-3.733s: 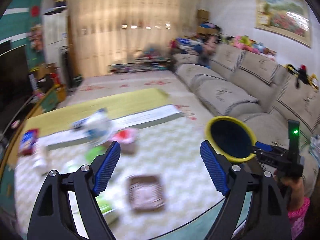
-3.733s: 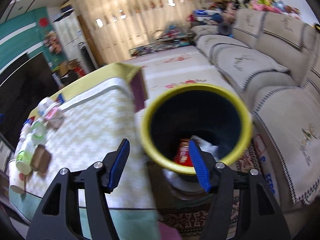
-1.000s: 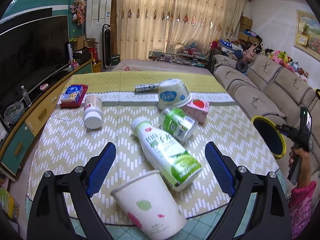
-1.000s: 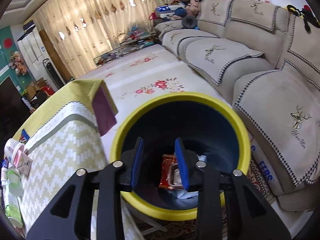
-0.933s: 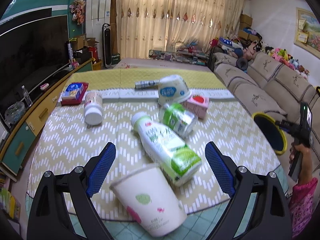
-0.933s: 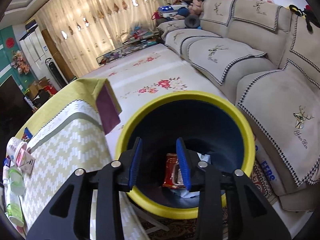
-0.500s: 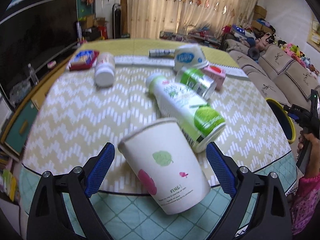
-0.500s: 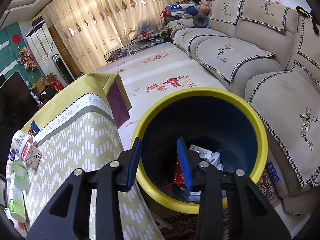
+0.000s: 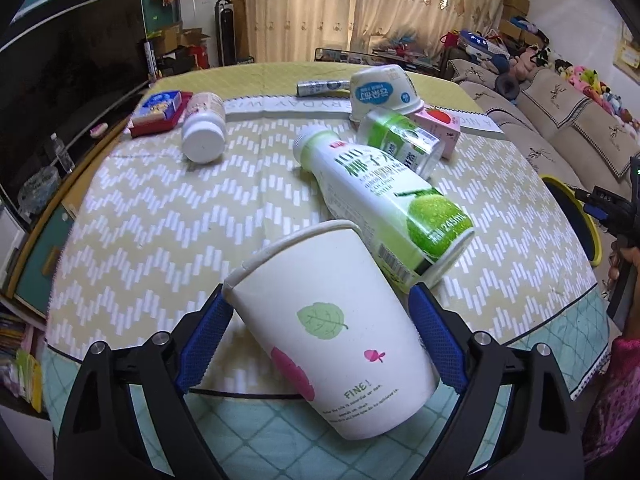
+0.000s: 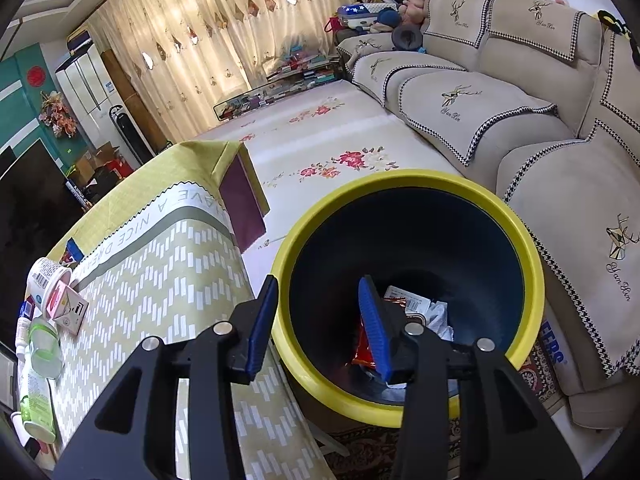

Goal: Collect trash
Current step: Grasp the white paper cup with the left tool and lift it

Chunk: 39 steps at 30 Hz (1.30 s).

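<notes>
Lowered, left hand-held gripper [image 9: 318, 332] now straddles paper cup [image 9: 332, 332].

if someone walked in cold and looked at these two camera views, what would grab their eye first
The big white paper cup lying on its side at the table's near edge, right between the left gripper's closing jaws. Just behind it lies a green-and-white drink bottle. In the right view, a yellow-rimmed dark bin beside the table, wrappers at its bottom, with the right gripper opening astride its rim.
</notes>
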Available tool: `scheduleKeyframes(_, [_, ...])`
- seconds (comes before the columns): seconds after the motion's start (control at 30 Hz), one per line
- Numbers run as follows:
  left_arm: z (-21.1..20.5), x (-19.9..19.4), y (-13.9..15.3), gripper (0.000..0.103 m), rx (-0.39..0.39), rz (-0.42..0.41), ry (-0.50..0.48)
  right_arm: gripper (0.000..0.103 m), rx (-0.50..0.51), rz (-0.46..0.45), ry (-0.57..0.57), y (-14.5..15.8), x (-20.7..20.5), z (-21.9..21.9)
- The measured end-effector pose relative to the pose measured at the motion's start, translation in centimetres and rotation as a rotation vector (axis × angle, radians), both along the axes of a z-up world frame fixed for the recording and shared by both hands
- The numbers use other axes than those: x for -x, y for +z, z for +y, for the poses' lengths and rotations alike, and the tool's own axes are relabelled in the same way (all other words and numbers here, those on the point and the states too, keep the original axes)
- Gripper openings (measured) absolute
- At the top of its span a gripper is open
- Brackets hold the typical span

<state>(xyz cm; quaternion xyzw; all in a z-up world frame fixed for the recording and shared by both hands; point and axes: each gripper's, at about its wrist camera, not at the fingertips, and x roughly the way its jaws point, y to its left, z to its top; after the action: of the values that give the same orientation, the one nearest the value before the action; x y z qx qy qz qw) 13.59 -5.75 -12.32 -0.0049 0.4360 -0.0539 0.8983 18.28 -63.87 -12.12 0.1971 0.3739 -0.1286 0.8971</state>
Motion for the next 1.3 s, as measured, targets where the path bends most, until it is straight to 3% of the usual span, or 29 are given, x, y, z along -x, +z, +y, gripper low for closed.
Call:
scheduleKeyframes(0.5, [0.5,-1.7,-0.7,0.084,0.05,0.049,-0.059,0.049,0.006,0.017,0.031,-0.2,-0.5,0.6])
scheduleKeyframes(0.6, [0.6,-1.1,-0.1,0.075,0.037,0.033,-0.081,0.049,0.004,0.021,0.036,-0.3,-0.5,0.7])
scheduleKeyframes(0.73, [0.8,0.0,0.9,0.055,0.04,0.012,-0.109,0.049,0.004,0.021,0.037,-0.3,-0.5,0.7])
scheduleKeyframes(0.87, [0.1,1.1,1.5,0.049,-0.002,-0.004,-0.148,0.049,-0.004,0.021,0.043,-0.3,-0.6,0.7])
scheduleKeyframes(1.0, [-1.2,1.4,1.2,0.051,-0.07,0.023,-0.21,0.049,-0.002,0.023,0.05,-0.3,-0.7,1.0])
scheduleKeyframes(1.07, [-1.5,1.2,1.0,0.065,-0.085,0.052,-0.221,0.05,-0.002,0.022,0.054,-0.3,-0.6,1.1])
scheduleKeyframes(1.13, [-1.8,1.1,0.5,0.069,-0.107,0.073,-0.236,0.052,-0.005,0.022,0.058,-0.3,-0.6,1.3])
scheduleKeyframes(1.2, [-1.8,1.0,0.1,0.064,-0.074,0.094,-0.251,0.052,-0.008,0.021,0.059,-0.3,-0.5,1.3])
scheduleKeyframes(1.23, [-1.7,1.0,0.0,0.055,-0.063,0.098,-0.257,0.052,-0.008,0.02,0.059,-0.3,-0.5,1.3])
scheduleKeyframes(1.3, [-1.6,1.1,0.1,0.049,-0.053,0.094,-0.262,0.052,-0.009,0.02,0.063,-0.3,-0.5,1.4])
